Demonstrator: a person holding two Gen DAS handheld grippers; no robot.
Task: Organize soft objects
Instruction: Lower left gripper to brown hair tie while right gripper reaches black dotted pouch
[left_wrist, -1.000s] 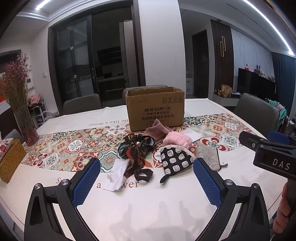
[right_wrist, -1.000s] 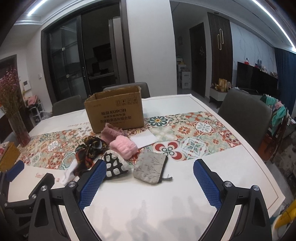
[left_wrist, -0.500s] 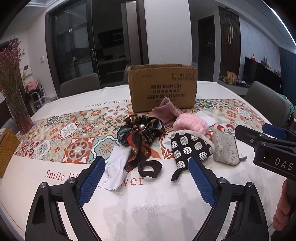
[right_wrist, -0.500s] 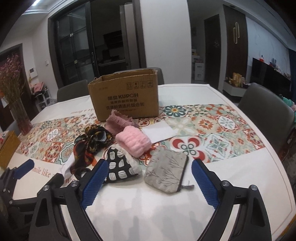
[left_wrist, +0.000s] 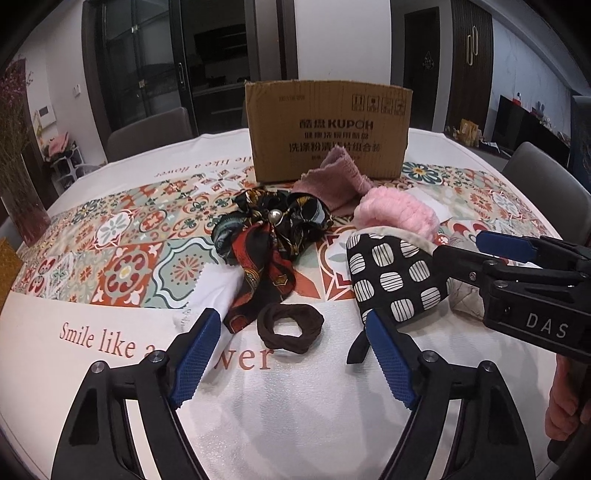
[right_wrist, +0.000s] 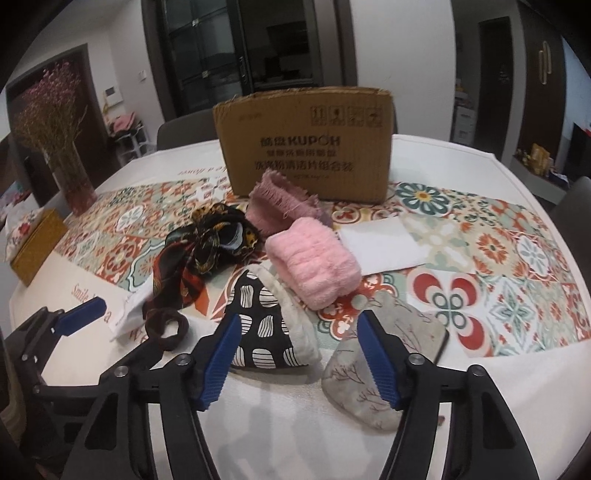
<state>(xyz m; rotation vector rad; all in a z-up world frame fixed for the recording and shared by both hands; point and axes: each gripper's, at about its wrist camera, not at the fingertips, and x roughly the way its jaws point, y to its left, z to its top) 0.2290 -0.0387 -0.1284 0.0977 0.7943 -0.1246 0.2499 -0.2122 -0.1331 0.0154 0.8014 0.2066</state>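
Soft things lie in a heap in front of a cardboard box (left_wrist: 328, 133): a dark patterned scarf (left_wrist: 269, 236), a brown hair tie (left_wrist: 290, 328), a black-and-white spotted pouch (left_wrist: 395, 277), a pink fluffy roll (left_wrist: 399, 216) and a mauve cloth (left_wrist: 332, 181). My left gripper (left_wrist: 291, 354) is open and empty, just before the hair tie. My right gripper (right_wrist: 299, 354) is open and empty, its jaws either side of the gap between the spotted pouch (right_wrist: 266, 325) and a grey pouch (right_wrist: 384, 354). The box (right_wrist: 306, 147) stands behind the pink roll (right_wrist: 314, 266).
A white paper (right_wrist: 380, 243) lies right of the pink roll. A vase of dried flowers (right_wrist: 62, 140) and a yellow tissue box (right_wrist: 37, 243) stand at the far left. Chairs ring the table (left_wrist: 110, 369). The right gripper's body (left_wrist: 532, 288) shows in the left wrist view.
Both grippers have moved forward and down toward the heap. The objects now loom larger and the jaws stand close to them. Nothing was taken hold of.
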